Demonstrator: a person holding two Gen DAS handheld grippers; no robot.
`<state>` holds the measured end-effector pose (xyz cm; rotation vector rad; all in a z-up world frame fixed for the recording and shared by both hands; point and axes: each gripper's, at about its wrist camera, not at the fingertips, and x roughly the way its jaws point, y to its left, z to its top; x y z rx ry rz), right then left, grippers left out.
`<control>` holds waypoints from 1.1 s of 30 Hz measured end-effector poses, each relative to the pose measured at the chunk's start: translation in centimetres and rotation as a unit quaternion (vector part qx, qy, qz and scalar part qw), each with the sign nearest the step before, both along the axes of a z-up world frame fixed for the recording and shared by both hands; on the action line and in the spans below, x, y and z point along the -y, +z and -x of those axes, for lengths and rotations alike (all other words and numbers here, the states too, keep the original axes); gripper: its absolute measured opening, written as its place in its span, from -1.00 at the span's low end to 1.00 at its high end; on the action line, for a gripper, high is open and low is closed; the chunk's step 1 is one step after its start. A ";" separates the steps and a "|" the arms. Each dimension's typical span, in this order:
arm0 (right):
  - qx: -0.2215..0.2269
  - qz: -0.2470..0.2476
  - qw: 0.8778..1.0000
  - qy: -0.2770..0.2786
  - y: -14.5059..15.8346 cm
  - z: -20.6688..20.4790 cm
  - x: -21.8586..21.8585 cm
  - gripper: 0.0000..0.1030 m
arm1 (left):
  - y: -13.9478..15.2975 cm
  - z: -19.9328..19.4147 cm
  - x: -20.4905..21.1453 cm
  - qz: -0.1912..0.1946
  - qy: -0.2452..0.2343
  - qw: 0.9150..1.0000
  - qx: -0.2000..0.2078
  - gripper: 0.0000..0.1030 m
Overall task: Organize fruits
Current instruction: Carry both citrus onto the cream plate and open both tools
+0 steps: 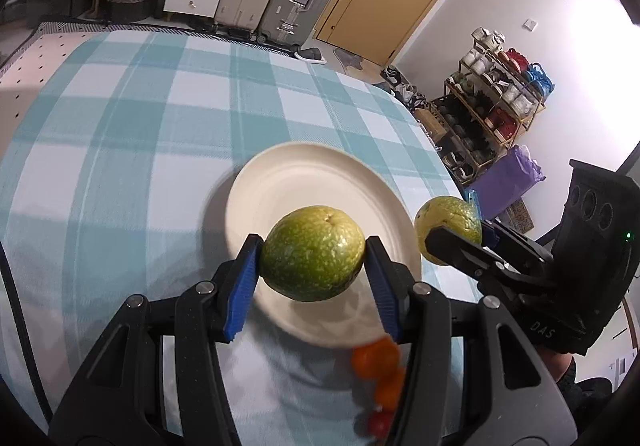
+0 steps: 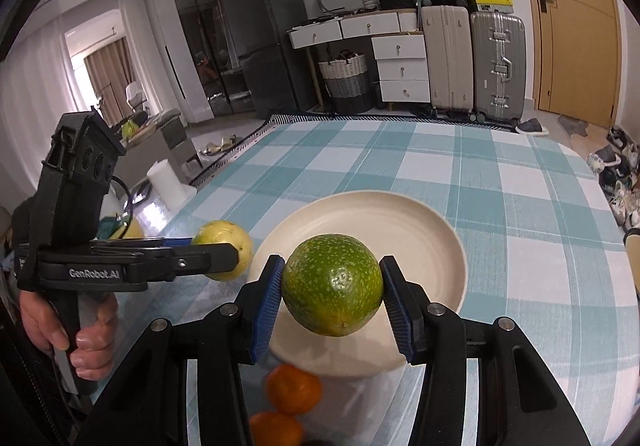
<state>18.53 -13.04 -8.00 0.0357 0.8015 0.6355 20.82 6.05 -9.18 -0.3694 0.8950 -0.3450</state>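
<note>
Clamping a green fruit point(image 1: 313, 253) apiece, the left gripper point(image 1: 313, 266) and right gripper point(image 2: 332, 286) hovered over the plate point(image 1: 280, 173) — oranges point(image 2: 294, 388) at six o'clock.

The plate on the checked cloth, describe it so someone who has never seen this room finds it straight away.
Find the table under the blue and white checked cloth. Near its front edge lies a round cream plate, bare, with two green fruits held above it in grippers. It is the only dish there; the small orange fruits lie on the cloth beside its near rim.
</note>
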 end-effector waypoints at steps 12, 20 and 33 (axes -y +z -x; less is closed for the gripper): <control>-0.016 -0.018 1.000 -0.001 -1.2 -6.2 0.8 -0.04 | -1.1 -7.4 2.7 -0.024 -0.022 0.999 -0.011 -0.30; -0.043 -0.025 0.999 -0.002 -4.3 -8.4 -0.2 -0.04 | -3.8 -9.5 2.3 -0.002 -0.014 0.999 -0.034 -0.30; 0.004 -0.028 0.999 -0.016 -2.6 -7.8 0.3 0.35 | -2.3 -7.7 1.7 -0.025 0.005 1.000 -0.018 -0.30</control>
